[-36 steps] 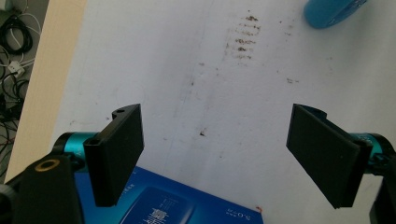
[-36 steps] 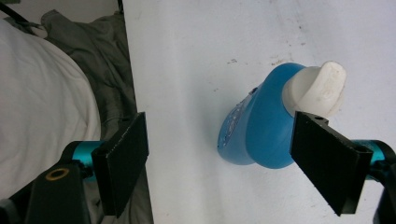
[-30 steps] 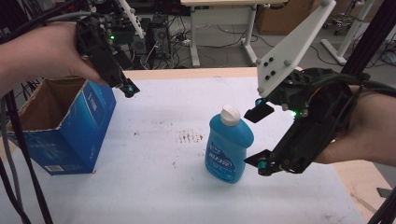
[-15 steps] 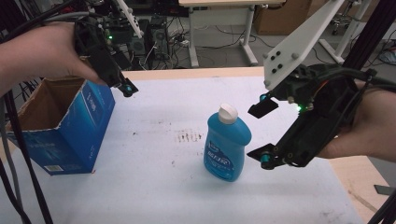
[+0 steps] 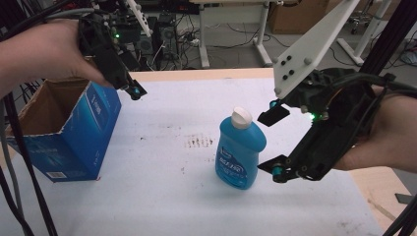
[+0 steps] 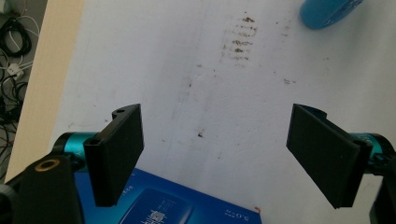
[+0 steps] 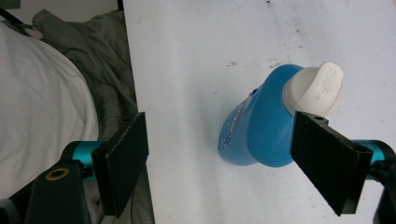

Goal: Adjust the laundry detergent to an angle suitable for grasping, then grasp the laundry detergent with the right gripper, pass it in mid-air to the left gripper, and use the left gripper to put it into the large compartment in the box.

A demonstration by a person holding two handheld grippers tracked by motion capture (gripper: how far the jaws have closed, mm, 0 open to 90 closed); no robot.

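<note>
From the high view, your right claw (image 5: 273, 142) sits at about 4 o'clock on the white tabletop (image 5: 167, 196), spread wide with nothing between its jaws. The blue bottle (image 5: 240, 152) with its white cap (image 5: 241, 118) stands upright near the middle of the tabletop, just beside that claw on its 9 o'clock side. One jaw is level with the cap and the other is down near the base, and neither touches the bottle. Your left claw (image 5: 132, 91) hangs at about 10 o'clock, over the upper right corner of the blue cardboard box (image 5: 86, 142), which stands open at 9 o'clock, well apart from the bottle. A patch of brown stains (image 5: 199, 141) lies between box and bottle.

In the left gripper view, your left claw (image 6: 215, 154) is released, its jaws wide apart over bare tabletop. The box's blue edge (image 6: 182, 200) shows at 6 o'clock, the stains (image 6: 243, 39) at 12 o'clock, and a bit of the bottle (image 6: 327, 11) at 1 o'clock.

In the right gripper view, your right claw (image 7: 219, 156) is likewise released. The bottle (image 7: 261, 126) lies toward the jaw at 3 o'clock, with its cap (image 7: 317, 88) just above that jaw. Whether they touch cannot be told. Grey and white cloth (image 7: 60, 107) lies beyond the tabletop's edge at 9 o'clock.
</note>
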